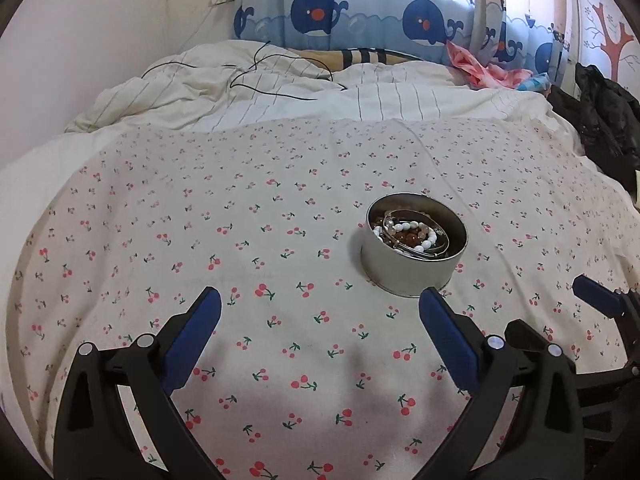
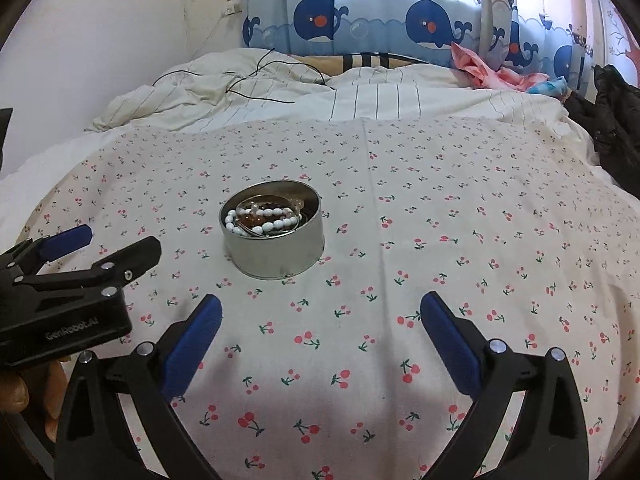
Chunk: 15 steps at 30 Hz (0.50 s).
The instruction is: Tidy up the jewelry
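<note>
A round metal tin (image 1: 404,276) stands on the cherry-print cloth (image 1: 240,240) and holds a white bead bracelet (image 1: 420,236), brown beads and thin metal bangles. It also shows in the right wrist view (image 2: 276,256), with the white bracelet (image 2: 264,216) on top. My left gripper (image 1: 320,304) is open and empty, near and left of the tin. My right gripper (image 2: 320,312) is open and empty, near and right of the tin. The left gripper also shows at the left of the right wrist view (image 2: 108,240).
The cloth lies over a bed with a striped white duvet (image 1: 280,92) and a black cable (image 1: 272,80) behind. Black clothes (image 1: 600,112) lie at the right edge, pink fabric (image 1: 480,68) by the whale curtain (image 1: 360,12).
</note>
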### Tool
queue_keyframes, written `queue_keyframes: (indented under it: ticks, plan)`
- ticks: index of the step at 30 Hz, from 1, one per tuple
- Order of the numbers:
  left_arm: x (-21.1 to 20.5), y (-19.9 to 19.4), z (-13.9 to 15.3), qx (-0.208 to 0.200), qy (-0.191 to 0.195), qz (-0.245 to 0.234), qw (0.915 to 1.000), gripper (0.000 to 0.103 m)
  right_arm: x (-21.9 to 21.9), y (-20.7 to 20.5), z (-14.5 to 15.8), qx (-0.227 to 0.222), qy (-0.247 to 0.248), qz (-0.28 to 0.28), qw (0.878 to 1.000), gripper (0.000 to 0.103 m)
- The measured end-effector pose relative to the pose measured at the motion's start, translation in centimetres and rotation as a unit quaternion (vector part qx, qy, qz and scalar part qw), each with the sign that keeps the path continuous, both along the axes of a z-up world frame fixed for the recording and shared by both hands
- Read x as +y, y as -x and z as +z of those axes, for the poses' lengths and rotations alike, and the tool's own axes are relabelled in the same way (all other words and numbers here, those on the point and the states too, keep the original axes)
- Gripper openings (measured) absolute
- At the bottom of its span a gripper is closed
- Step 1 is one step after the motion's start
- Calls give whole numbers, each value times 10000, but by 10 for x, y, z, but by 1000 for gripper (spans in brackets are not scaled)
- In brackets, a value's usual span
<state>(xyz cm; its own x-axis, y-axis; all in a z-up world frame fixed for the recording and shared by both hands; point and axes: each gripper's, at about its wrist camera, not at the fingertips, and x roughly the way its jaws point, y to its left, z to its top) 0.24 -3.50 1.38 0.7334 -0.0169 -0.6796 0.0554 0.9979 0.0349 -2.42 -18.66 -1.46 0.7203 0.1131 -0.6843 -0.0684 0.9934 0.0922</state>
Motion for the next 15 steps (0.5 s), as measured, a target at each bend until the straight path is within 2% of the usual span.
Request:
queue_keyframes:
  ticks: [15]
  plan:
    - [3,-4,-4,121,33,53,9999,95,2,-1,-1,50,66,3,10000,95]
